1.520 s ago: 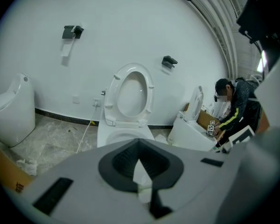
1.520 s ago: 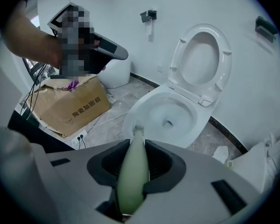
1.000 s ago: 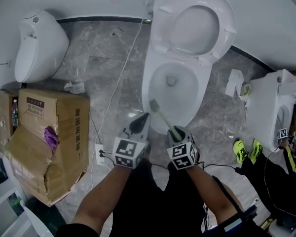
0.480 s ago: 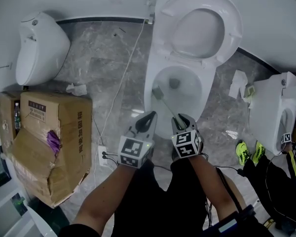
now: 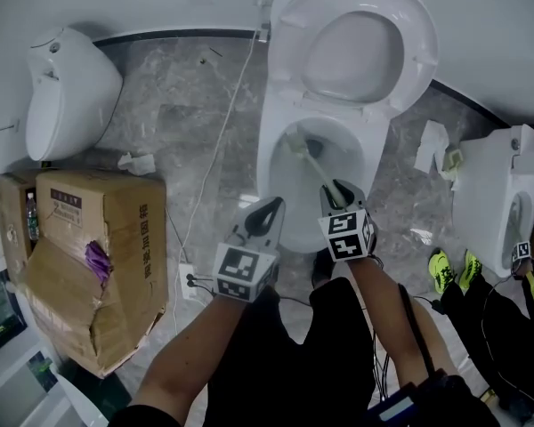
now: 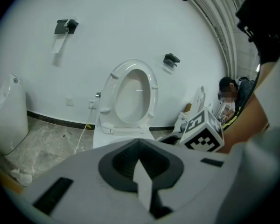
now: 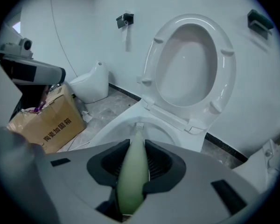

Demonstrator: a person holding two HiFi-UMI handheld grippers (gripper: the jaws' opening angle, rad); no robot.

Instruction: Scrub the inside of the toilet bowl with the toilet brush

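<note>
The right gripper has advanced toward the toilet over the last second. Its jaws are clamped on the pale green handle of the toilet brush, and the right gripper view shows the handle seated between them. The brush head, previously over the front left rim, now sits inside the toilet bowl, on the left of the basin and just beside the drain opening. Whether the bristles touch the porcelain cannot be determined.

The left gripper has barely moved. Its jaws are pressed together on nothing, and it hangs outside the front left of the bowl. The seat stands raised.

Assessment: the approach is complete, the brush is positioned for work, and scrubbing strokes can begin.
</note>
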